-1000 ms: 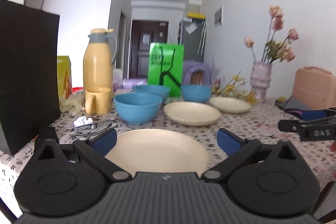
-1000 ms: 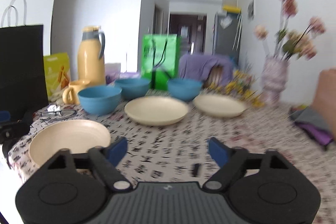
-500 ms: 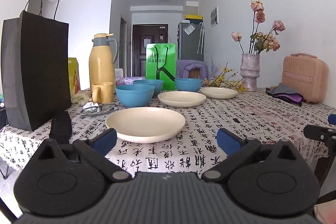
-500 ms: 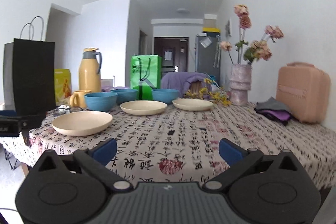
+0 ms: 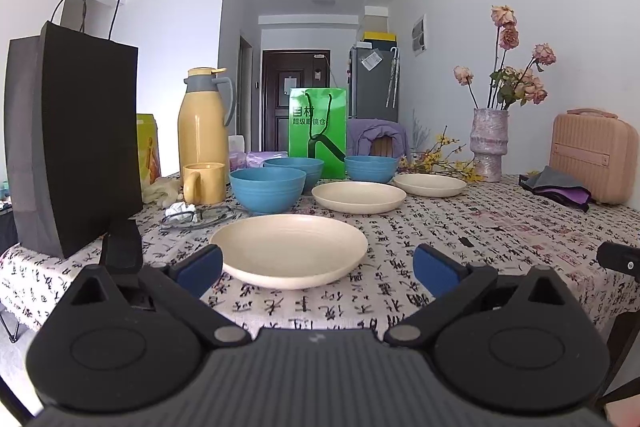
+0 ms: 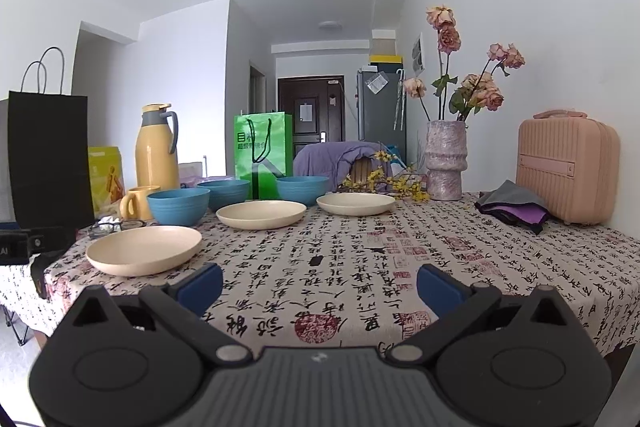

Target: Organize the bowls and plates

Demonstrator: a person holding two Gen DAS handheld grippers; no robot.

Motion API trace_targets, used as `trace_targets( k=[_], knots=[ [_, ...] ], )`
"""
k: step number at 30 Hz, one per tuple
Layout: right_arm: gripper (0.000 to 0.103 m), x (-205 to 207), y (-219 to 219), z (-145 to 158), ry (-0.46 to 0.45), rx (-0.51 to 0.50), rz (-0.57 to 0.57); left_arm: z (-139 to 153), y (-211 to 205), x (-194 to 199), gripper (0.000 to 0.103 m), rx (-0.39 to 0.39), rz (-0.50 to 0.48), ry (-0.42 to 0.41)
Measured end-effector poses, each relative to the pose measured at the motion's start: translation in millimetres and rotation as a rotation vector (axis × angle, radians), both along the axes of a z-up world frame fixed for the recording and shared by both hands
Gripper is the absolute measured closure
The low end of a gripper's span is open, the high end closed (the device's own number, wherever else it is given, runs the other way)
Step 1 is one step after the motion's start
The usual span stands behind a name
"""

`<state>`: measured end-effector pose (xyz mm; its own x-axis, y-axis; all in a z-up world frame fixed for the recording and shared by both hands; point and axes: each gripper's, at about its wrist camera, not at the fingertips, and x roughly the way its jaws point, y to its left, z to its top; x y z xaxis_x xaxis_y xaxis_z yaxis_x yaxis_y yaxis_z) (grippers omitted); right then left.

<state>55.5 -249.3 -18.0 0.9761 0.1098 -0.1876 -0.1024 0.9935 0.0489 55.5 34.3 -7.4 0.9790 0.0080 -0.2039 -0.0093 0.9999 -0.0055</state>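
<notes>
Three cream plates (image 5: 288, 251) and three blue bowls (image 5: 268, 187) sit unstacked in front of the green bag (image 5: 317, 131). The left gripper (image 5: 316, 267) faces the nearest plate; the right gripper (image 6: 319, 283) hangs beside it. Both have their jaws spread and empty, probably ready for a first pick.

Both wrist cameras sit low at the near table edge (image 5: 520, 239), facing level down its length toward the hallway door (image 6: 311, 107). The left view is close to the nearest cream plate (image 5: 289, 251); the right view stands further right, sharing that plate (image 6: 144, 255).
</notes>
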Motion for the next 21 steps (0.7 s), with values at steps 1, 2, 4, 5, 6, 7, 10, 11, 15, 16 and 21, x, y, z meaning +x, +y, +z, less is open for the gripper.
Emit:
trace_targets(
  k=[1, 2, 4, 5, 6, 7, 10, 11, 15, 16, 21],
  knots=[
    [0.000, 3, 0, 1, 0.003, 0.005, -0.006, 1, 0, 4, 0.000, -0.003, -0.004, 0.001],
    [0.000, 7, -1, 1, 0.006, 0.009, -0.011, 3, 0, 8, 0.000, -0.005, -0.010, 0.002],
    [0.000, 17, -2, 3, 0.008, 0.008, -0.022, 4, -1, 18, 0.000, -0.002, -0.017, 0.009],
    [0.000, 23, -2, 5, 0.014, 0.009, -0.032, 5, -2, 24, 0.000, 0.003, -0.024, 0.012],
    [0.000, 30, -2, 7, 0.023, 0.012, -0.035, 7, -2, 31, 0.000, 0.007, -0.026, 0.018],
    [0.000, 38, -3, 9, 0.026, 0.017, -0.034, 9, -1, 38, 0.000, 0.006, -0.025, 0.025],
    [0.000, 61, -6, 16, 0.029, 0.027, -0.048, 17, 2, 61, 0.000, -0.017, -0.030, 0.032],
    [0.000, 70, -6, 19, 0.032, 0.025, -0.050, 19, 3, 70, 0.000, -0.017, -0.026, 0.040],
    [0.000, 110, -6, 26, 0.050, 0.023, -0.047, 27, 9, 111, 0.000, -0.022, -0.016, 0.078],
    [0.000, 121, -5, 29, 0.056, 0.028, -0.041, 29, 11, 123, 0.000, -0.031, -0.016, 0.089],
    [0.000, 183, -1, 41, 0.077, 0.065, -0.003, 38, 19, 183, 0.000, -0.077, -0.032, 0.143]
  ],
)
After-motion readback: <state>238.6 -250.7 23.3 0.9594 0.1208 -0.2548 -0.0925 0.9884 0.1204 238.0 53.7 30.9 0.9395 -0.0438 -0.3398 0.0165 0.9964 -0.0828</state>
